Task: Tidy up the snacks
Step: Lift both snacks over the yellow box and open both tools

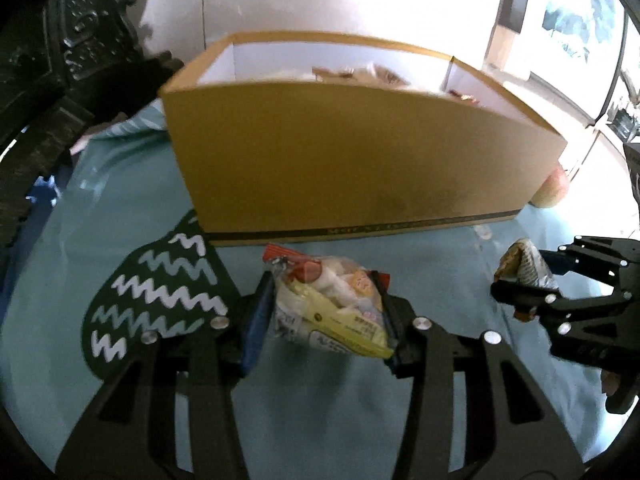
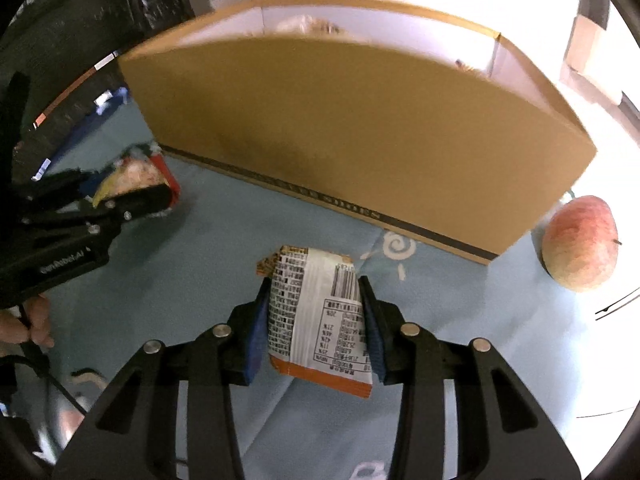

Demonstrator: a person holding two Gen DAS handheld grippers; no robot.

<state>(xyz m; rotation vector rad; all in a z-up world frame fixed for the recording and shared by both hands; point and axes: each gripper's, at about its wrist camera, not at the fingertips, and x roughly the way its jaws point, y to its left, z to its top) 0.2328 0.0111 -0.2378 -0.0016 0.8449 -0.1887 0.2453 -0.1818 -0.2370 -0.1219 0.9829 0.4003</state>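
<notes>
My left gripper (image 1: 326, 300) is shut on a clear snack bag (image 1: 332, 308) with yellow and red print, held above the blue cloth in front of the cardboard box (image 1: 360, 160). My right gripper (image 2: 316, 320) is shut on a white and orange snack packet (image 2: 320, 316) showing a barcode and nutrition table, also in front of the box (image 2: 360, 128). Each gripper shows in the other's view: the right one (image 1: 524, 280) with its packet (image 1: 524, 266), the left one (image 2: 128, 196) with its bag (image 2: 136, 176). Several snacks lie inside the box (image 1: 352, 74).
An apple (image 2: 580, 240) lies on the blue tablecloth (image 2: 200, 248) right of the box; it also shows in the left wrist view (image 1: 554, 192). A dark green patch with white zigzags (image 1: 160, 300) is printed on the cloth. Dark carved furniture (image 1: 60, 40) stands at the left.
</notes>
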